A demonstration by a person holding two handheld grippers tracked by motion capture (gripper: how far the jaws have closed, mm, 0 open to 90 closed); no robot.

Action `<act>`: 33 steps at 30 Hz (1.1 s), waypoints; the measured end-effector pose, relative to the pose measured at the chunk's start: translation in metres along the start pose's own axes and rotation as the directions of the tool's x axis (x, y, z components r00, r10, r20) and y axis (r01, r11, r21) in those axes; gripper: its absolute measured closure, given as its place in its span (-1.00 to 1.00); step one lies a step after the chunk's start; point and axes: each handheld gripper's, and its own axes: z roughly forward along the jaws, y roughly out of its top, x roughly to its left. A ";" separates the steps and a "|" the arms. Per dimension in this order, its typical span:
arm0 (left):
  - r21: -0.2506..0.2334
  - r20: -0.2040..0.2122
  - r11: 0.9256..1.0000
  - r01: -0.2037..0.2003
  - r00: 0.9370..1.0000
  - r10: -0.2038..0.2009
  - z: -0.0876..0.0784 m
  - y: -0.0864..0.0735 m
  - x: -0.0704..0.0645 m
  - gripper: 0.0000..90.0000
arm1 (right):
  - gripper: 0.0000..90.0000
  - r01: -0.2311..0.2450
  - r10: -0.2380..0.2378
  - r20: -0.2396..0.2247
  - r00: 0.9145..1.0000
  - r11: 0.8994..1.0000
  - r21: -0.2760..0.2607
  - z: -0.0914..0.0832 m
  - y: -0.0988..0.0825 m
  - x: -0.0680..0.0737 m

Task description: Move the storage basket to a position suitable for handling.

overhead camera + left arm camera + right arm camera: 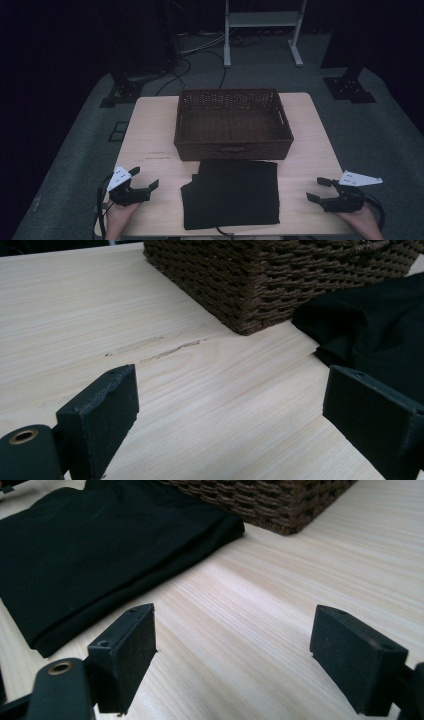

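High view: a pale wooden table (150, 130) carries a dark brown woven wicker basket (233, 124), rectangular, standing at the middle of its far half. A folded black cloth (231, 192) lies flat on the near half, directly in front of the basket, its far edge just beside the basket's front wall. The left gripper (145, 181), held in the person's left hand (120, 215), rests near the table's near-left corner, well apart from the cloth, with its jaws spread wide and nothing between them. The right gripper (320, 189), held in the right hand (357, 220), sits near the near-right corner, likewise clear of the cloth, its jaws released and empty.

Left gripper view: the two black jaws stand far apart over bare wood; the basket's corner (250, 285) lies ahead, and the rumpled edge of the black cloth (370, 335) reaches in from the right, just past the right-hand jaw. A faint scuff mark (170, 349) crosses the wood grain ahead of the jaws.

Right gripper view: the jaws are parted above bare table (280, 595); the black cloth (100, 545) lies ahead to the left, its folded edge facing the gripper, with the basket (270, 500) beyond it.
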 end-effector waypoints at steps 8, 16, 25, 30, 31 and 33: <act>0.006 0.020 1.000 -0.026 0.999 0.026 0.000 0.003 -0.002 -0.84 | -0.61 0.050 -0.050 -0.007 0.999 0.999 0.017 0.001 0.012 0.008; -0.016 0.070 0.999 -0.041 0.997 0.042 0.001 0.012 -0.001 -0.85 | -0.63 0.094 -0.093 -0.027 0.995 0.995 0.045 0.009 0.023 0.016; -0.026 0.124 0.996 -0.090 0.988 0.093 -0.001 0.024 -0.007 -0.85 | -0.64 0.136 -0.132 -0.045 0.990 0.987 0.090 0.013 0.038 0.021; -0.001 0.131 0.993 -0.121 0.984 0.120 -0.002 0.030 -0.012 -0.91 | -0.64 0.154 -0.149 -0.052 0.987 0.982 0.106 0.013 0.045 0.025; 0.004 0.128 0.992 -0.129 0.984 0.127 -0.002 0.032 -0.014 -0.92 | -0.64 0.161 -0.156 -0.055 0.986 0.982 0.103 0.013 0.046 0.026; 0.008 0.133 0.991 -0.136 0.982 0.133 -0.002 0.034 -0.016 -0.96 | -0.64 0.174 -0.169 -0.056 0.984 0.978 0.116 0.014 0.049 0.028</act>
